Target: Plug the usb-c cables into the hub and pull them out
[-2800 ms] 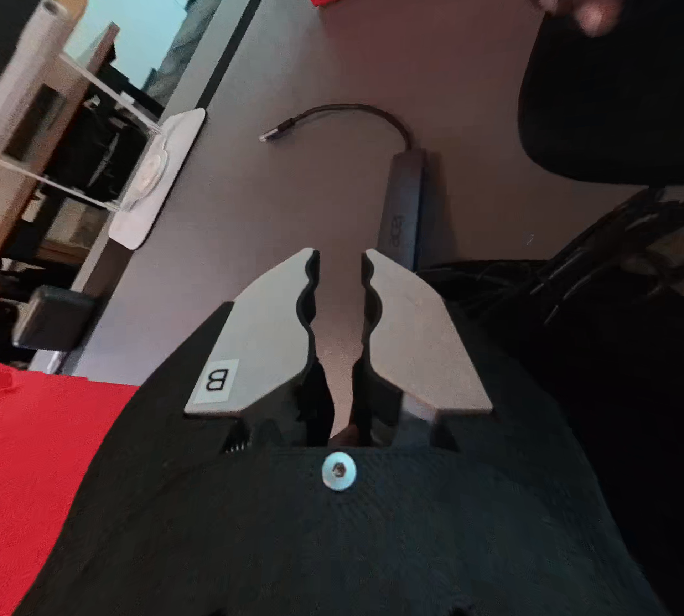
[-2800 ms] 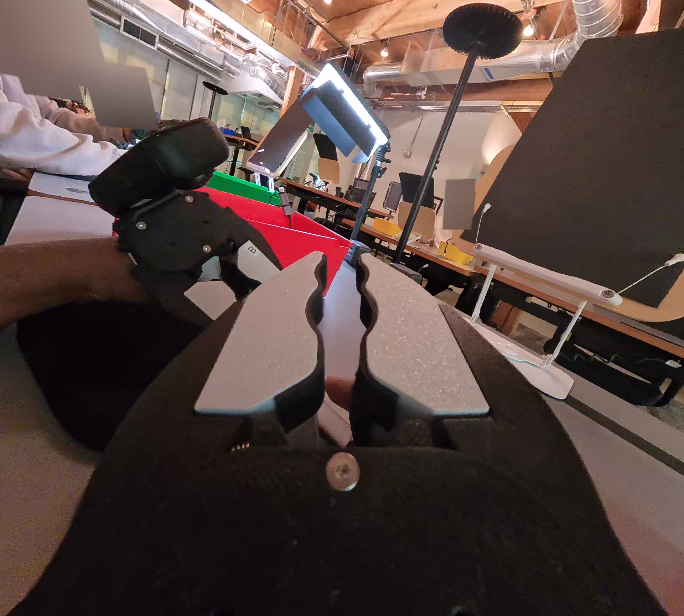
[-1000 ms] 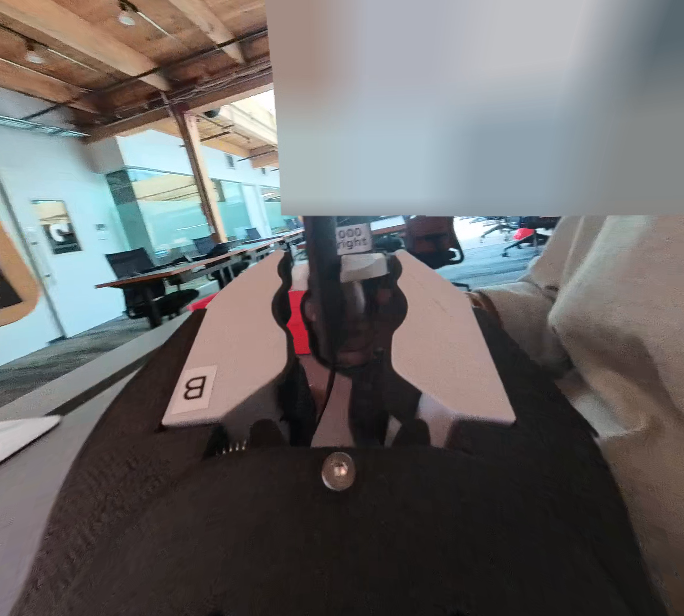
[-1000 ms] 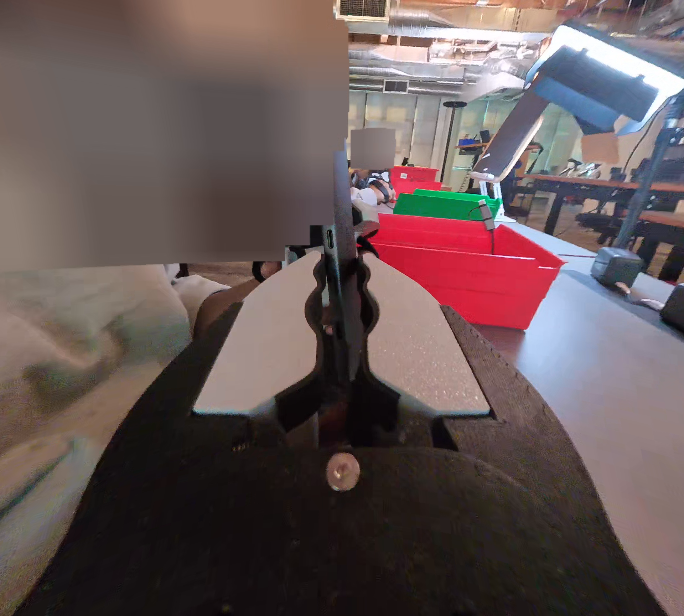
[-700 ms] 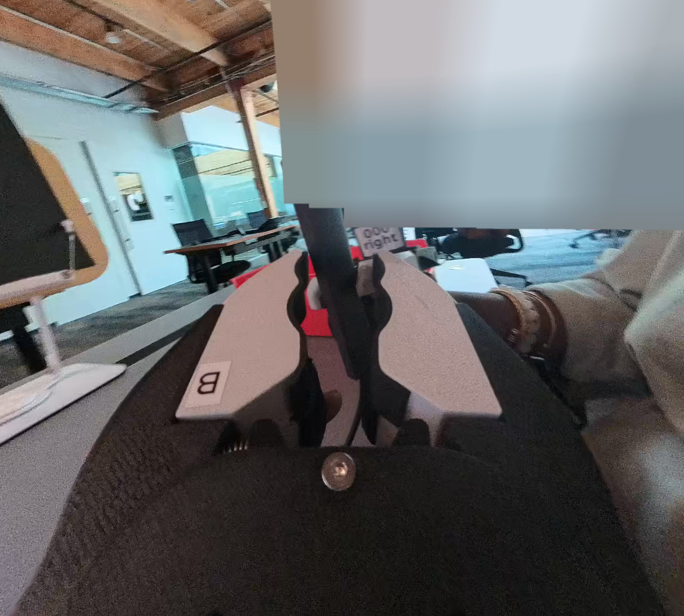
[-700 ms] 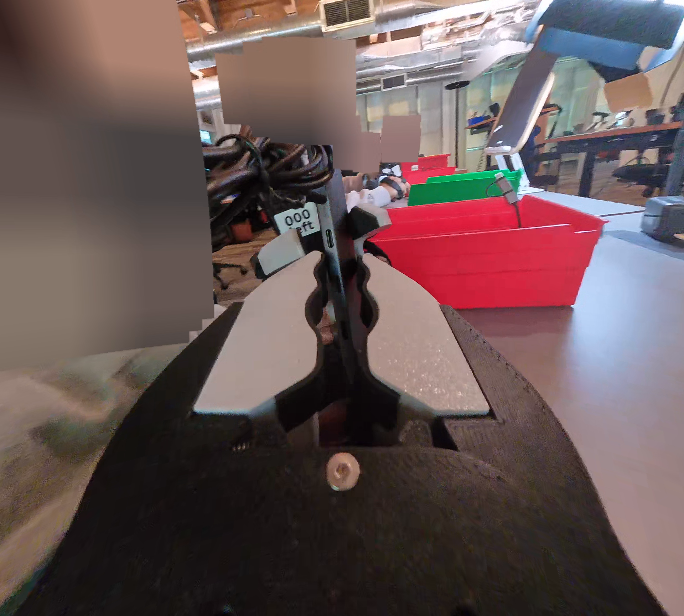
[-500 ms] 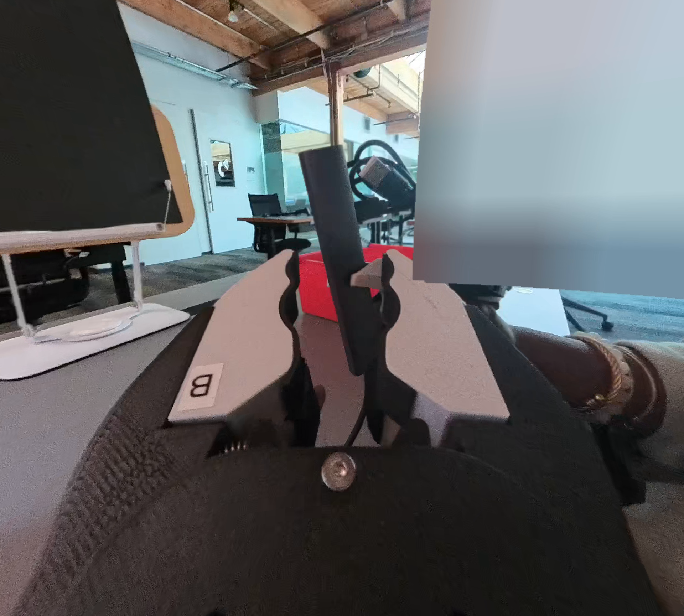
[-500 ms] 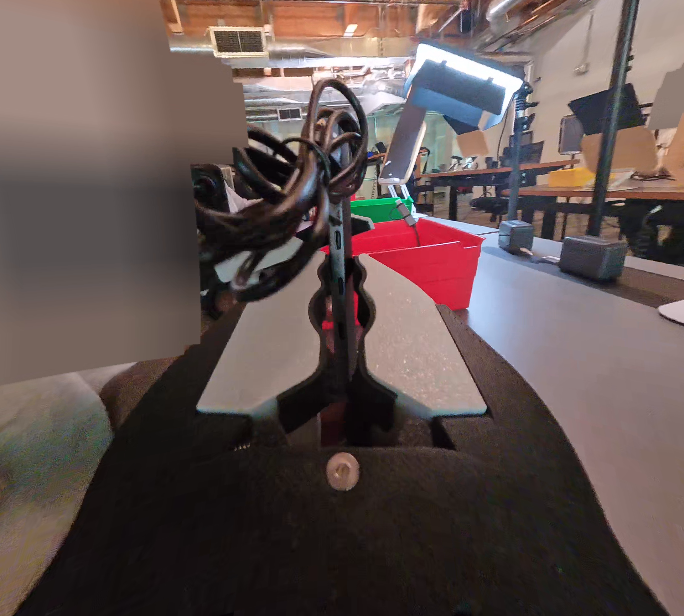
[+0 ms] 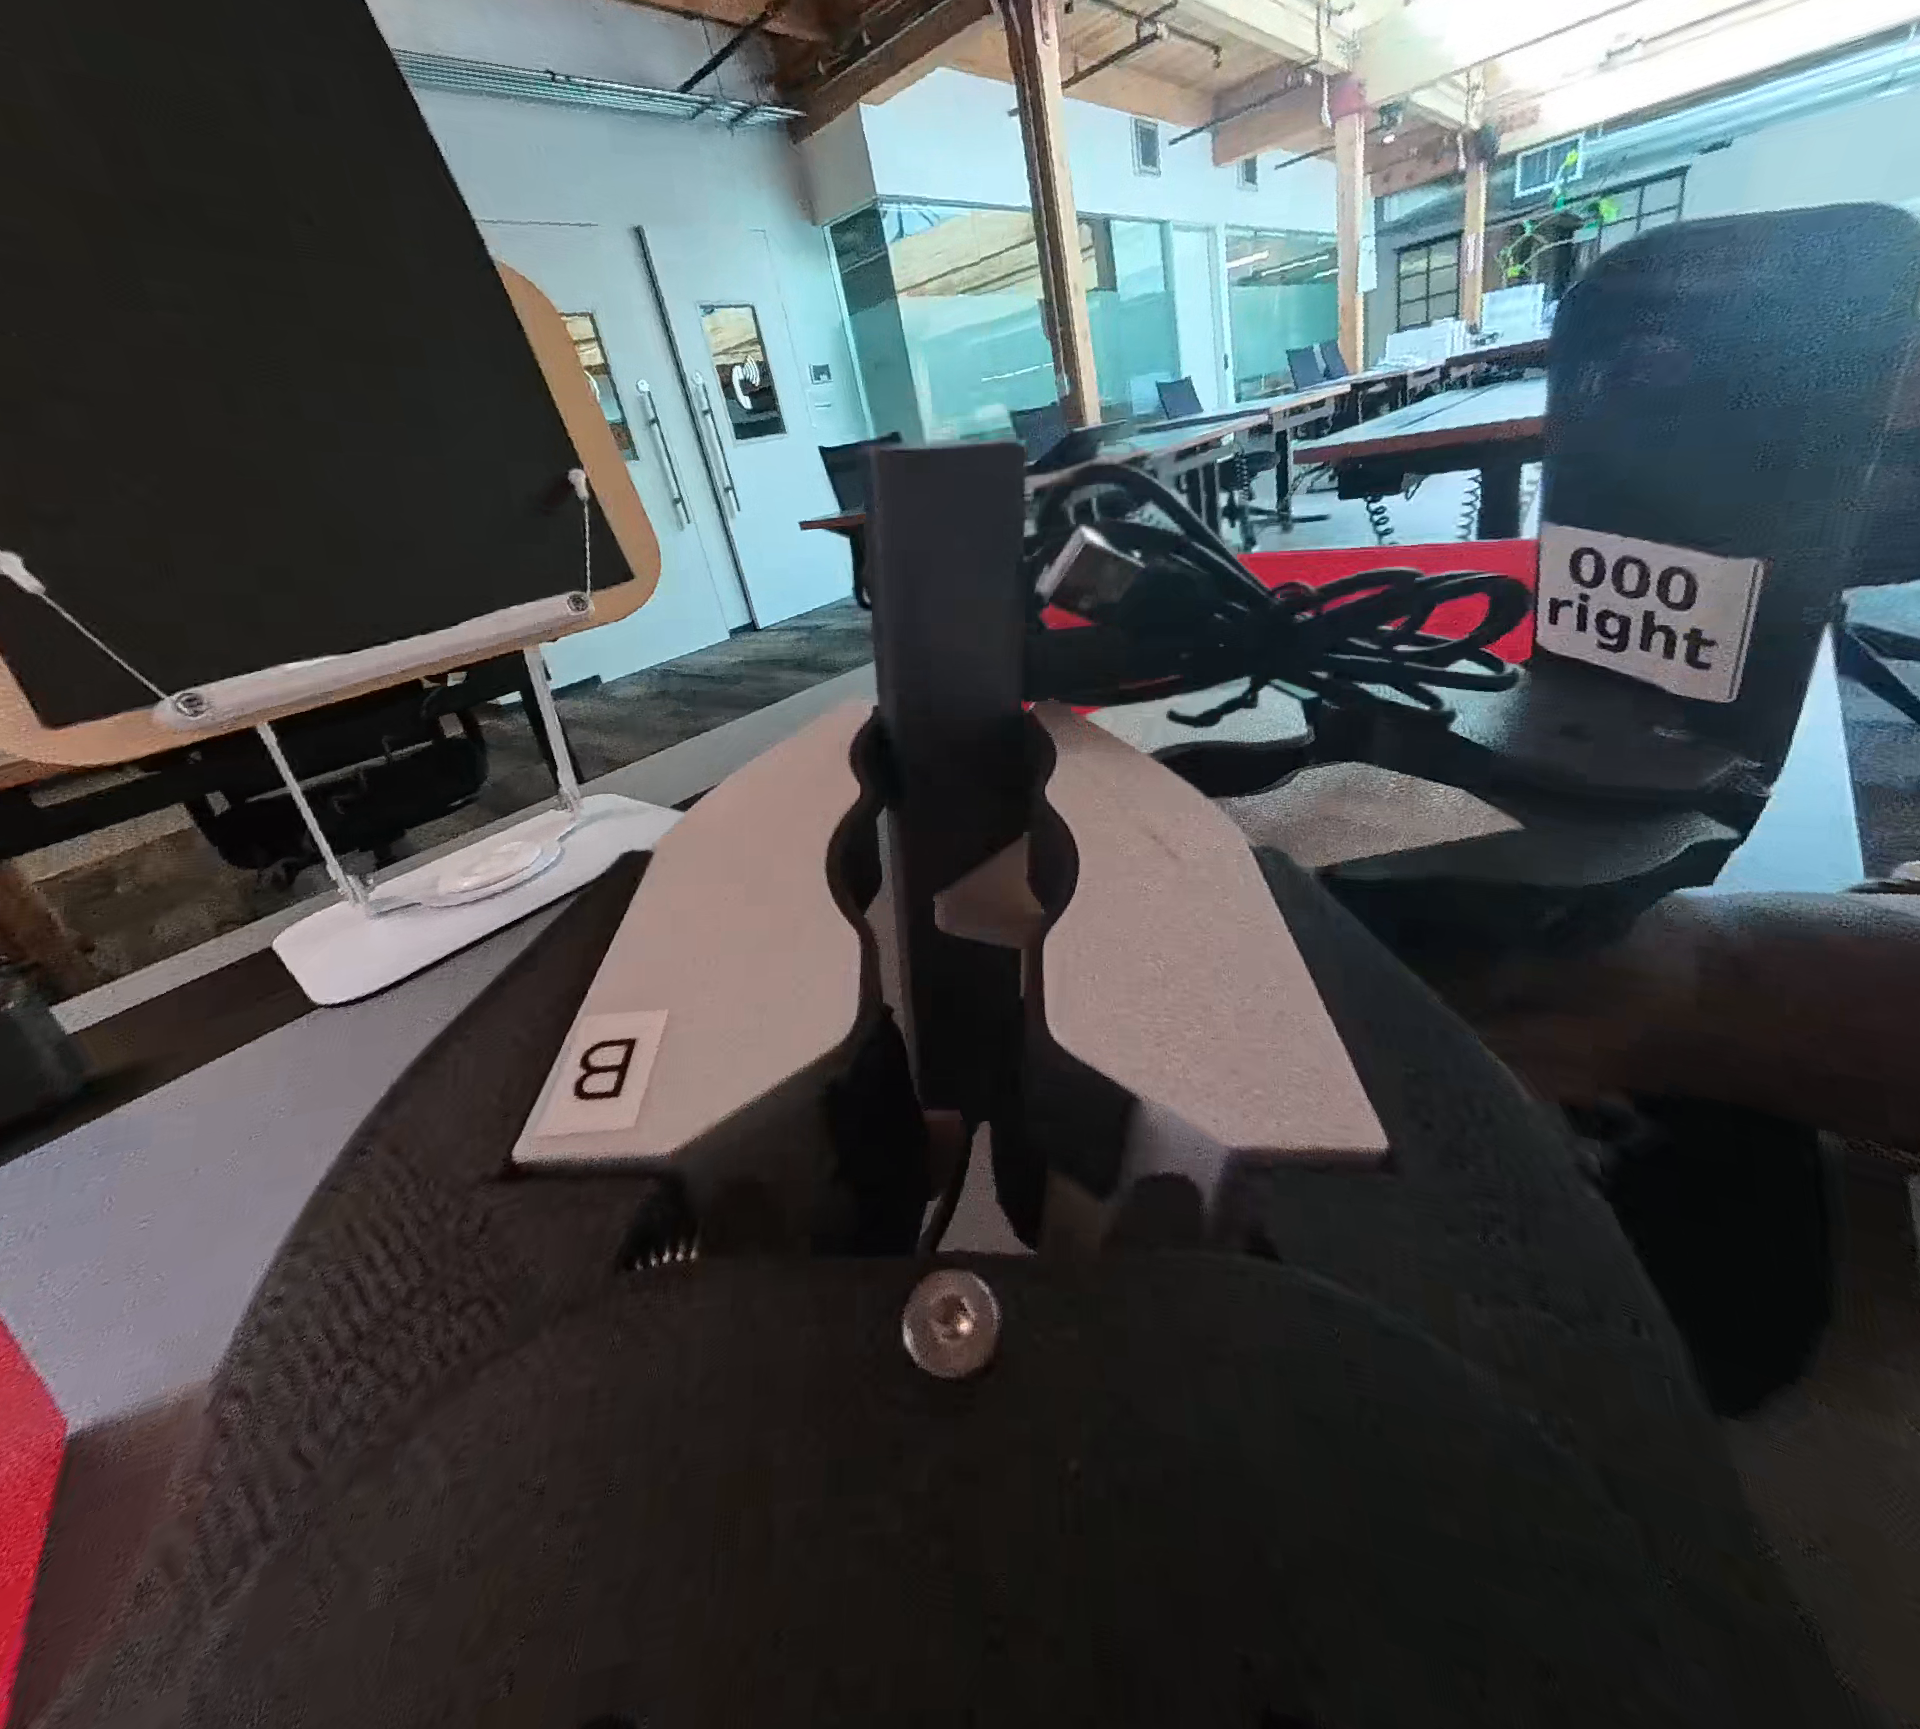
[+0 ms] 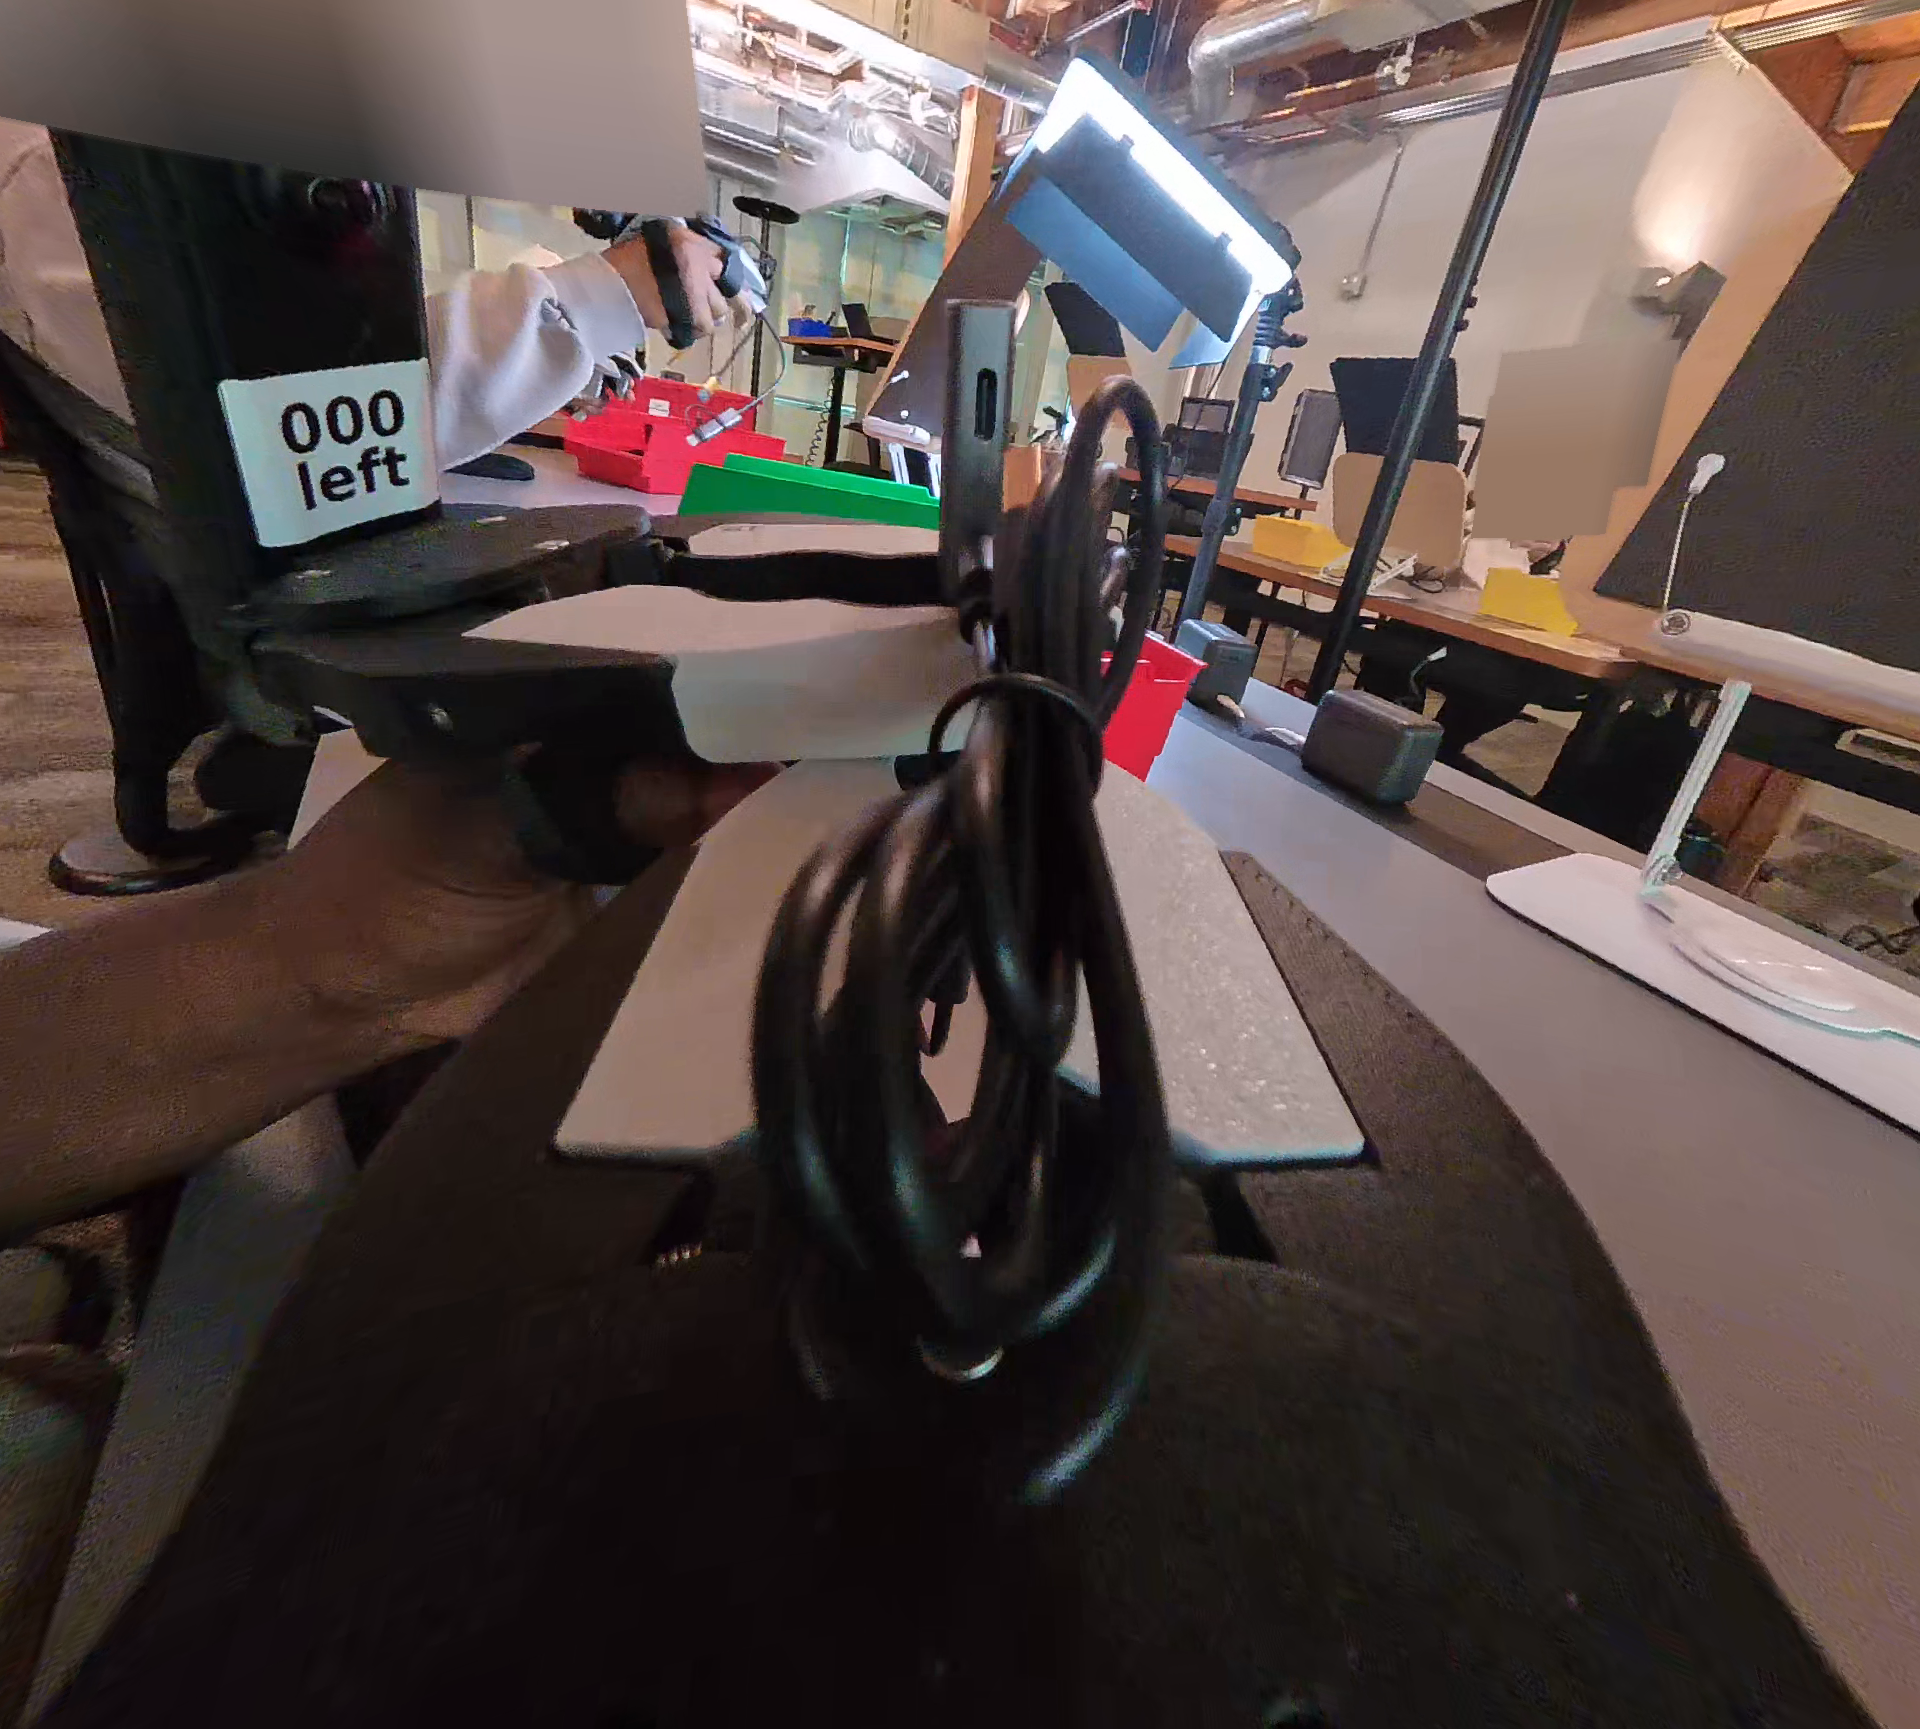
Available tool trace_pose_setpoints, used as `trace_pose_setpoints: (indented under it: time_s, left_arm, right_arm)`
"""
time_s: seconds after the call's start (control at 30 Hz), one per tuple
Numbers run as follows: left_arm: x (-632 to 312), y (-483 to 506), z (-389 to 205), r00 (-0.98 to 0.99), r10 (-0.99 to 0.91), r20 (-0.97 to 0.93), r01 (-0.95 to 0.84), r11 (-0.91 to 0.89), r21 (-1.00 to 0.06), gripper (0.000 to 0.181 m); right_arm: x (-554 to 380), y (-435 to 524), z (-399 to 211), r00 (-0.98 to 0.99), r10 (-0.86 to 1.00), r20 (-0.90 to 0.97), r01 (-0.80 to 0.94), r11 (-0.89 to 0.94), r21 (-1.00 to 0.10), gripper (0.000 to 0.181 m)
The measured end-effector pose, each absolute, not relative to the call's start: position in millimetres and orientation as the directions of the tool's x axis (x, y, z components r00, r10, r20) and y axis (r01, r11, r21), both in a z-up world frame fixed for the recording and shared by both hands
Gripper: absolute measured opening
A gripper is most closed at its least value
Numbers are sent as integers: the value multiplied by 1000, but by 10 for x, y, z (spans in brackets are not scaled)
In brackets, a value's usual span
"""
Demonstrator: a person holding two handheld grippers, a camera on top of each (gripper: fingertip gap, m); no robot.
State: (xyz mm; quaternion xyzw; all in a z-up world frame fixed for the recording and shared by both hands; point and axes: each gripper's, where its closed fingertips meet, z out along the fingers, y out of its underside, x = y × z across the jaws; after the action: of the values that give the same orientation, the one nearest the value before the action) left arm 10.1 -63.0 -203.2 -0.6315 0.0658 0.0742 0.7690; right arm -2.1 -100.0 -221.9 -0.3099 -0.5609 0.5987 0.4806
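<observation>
Left wrist view: left fingers point(image 9: 1143, 900) clamp the upright hub point(image 9: 940, 640); right fingers' state unclear.

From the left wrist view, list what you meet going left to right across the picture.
Black board on a white stand → hub standing up in the left gripper → bundle of black cables → right gripper with its white label.

Dark slim hub point(image 9: 943, 640) upright, off table; black cable bundle point(image 10: 977, 1004) dangling beside it
</observation>
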Motion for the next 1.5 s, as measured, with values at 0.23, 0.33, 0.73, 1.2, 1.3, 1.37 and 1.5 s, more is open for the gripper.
trace_pose_setpoints:
  time_s: [0.23,0.33,0.73,1.2,1.3,1.37,1.5]
  left_arm:
    - [-223,-767,-2103,984,90,-154,-164,119,-979,22]
    - [-310,-770,-2176,983,113,-148,-157,83,-984,21]
    - [-149,-640,-2381,948,51,-315,-312,-56,-948,21]
    - [-44,-543,-2645,888,-37,-459,-456,-205,-866,21]
    - [-12,-557,-2658,947,-114,-300,-317,-181,-931,22]
    - [11,-538,-2691,951,-128,-282,-303,-195,-933,22]
    - [97,-492,-2742,952,-165,-256,-288,-211,-934,22]
  right_arm:
    - [208,-852,-2145,-351,936,33,-265,-66,-962,31]
    - [507,-613,-1890,-234,971,46,-431,-61,-901,27]
    - [188,-994,-2181,-132,857,498,-98,489,-867,7]
    - [131,-718,-2775,-220,816,534,337,578,-743,2]
    - [151,-757,-2763,-218,828,517,309,561,-768,1]
    - [179,-735,-2791,-212,815,540,314,580,-752,1]
    - [276,-696,-2851,-249,821,514,336,571,-750,0]
